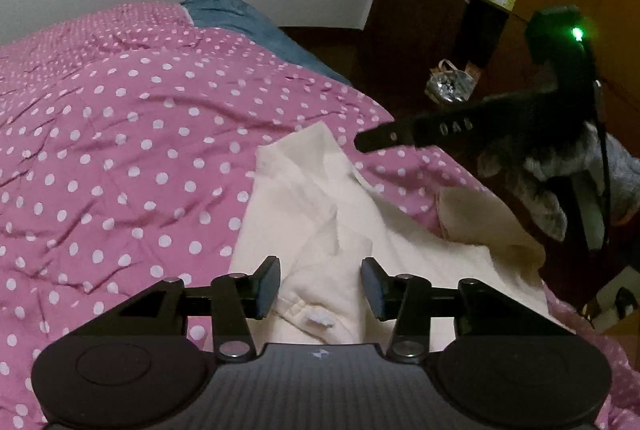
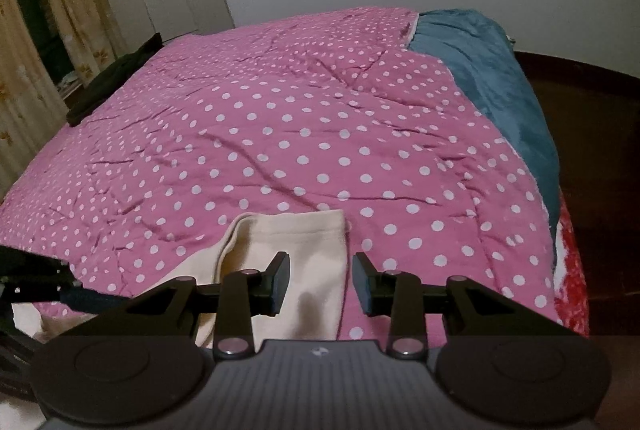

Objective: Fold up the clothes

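Left hand-held gripper: I am holding the left hand-held gripper just above the cream garment, its fingers spread apart with nothing between the pads.

Garment under the left side: the cream garment is lying rumpled on the near right part of the bed, and a gathered seam with a small white label is showing directly in the gap between the two pads.

Right hand-held gripper: I am keeping the right hand-held gripper open as well, hovering over a folded cream sleeve-like end of the same garment; its left pad is sitting over the cloth while its right pad is hanging over the bedcover just beside the cloth's edge.

Right gripper seen from the left: in the left wrist view the other tool's black finger is pointing in from the right above the garment's far corner, a green light glowing on its body.

Bed: the pink polka-dot bedcover is lying creased across the bed, with a blue blanket along its far right edge.

Surroundings: a dark piece of clothing is resting at the bed's far left edge, near the curtains.
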`<act>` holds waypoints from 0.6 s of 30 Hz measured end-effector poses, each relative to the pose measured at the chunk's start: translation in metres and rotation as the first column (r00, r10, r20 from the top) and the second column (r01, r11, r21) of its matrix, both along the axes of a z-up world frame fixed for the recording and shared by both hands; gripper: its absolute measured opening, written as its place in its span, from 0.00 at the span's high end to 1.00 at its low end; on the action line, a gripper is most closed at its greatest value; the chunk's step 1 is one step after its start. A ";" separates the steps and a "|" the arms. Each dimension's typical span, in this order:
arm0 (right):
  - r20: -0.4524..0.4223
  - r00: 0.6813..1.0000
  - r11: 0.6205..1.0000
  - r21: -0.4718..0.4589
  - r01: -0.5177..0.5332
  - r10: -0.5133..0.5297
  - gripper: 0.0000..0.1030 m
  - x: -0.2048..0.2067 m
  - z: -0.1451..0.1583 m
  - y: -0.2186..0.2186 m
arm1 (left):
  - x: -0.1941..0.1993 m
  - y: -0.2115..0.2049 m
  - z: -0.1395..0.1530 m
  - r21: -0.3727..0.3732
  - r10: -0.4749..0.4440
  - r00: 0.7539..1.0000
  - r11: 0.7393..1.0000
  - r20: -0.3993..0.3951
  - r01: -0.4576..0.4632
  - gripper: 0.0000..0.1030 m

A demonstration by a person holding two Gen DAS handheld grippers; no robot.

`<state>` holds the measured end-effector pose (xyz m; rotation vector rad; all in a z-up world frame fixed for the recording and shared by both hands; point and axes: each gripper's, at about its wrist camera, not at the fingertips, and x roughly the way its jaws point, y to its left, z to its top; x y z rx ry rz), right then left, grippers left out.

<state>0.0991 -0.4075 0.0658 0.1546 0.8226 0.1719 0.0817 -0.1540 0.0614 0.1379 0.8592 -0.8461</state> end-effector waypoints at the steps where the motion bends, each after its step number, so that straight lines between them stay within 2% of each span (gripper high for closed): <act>1: 0.000 1.000 1.000 0.000 0.002 -0.002 0.67 0.000 0.000 -0.001 | -0.003 0.001 0.000 0.001 -0.007 1.000 1.000 0.007 0.007 0.54; 6: 0.002 1.000 1.000 0.010 0.008 -0.008 0.67 0.003 -0.001 -0.004 | -0.009 0.009 0.005 0.006 -0.003 1.000 1.000 0.019 0.003 0.52; 9: 0.005 1.000 1.000 0.021 0.005 -0.005 0.67 0.003 -0.002 -0.004 | -0.004 0.012 0.002 0.017 0.040 0.999 0.999 -0.013 -0.040 0.52; 14: 0.012 1.000 1.000 0.024 -0.004 0.004 0.67 0.006 -0.002 -0.001 | 0.000 0.014 -0.004 0.023 0.055 0.997 0.998 -0.053 -0.054 0.52; 16: 0.011 1.000 1.000 0.030 0.001 -0.002 0.67 0.008 -0.002 -0.003 | 0.001 0.014 -0.005 0.016 0.046 0.997 0.999 -0.069 -0.045 0.55; 18: 0.008 1.000 0.999 0.038 0.009 -0.009 0.67 0.011 -0.004 -0.004 | 0.002 0.013 -0.004 0.009 0.034 0.997 0.999 -0.071 -0.033 0.75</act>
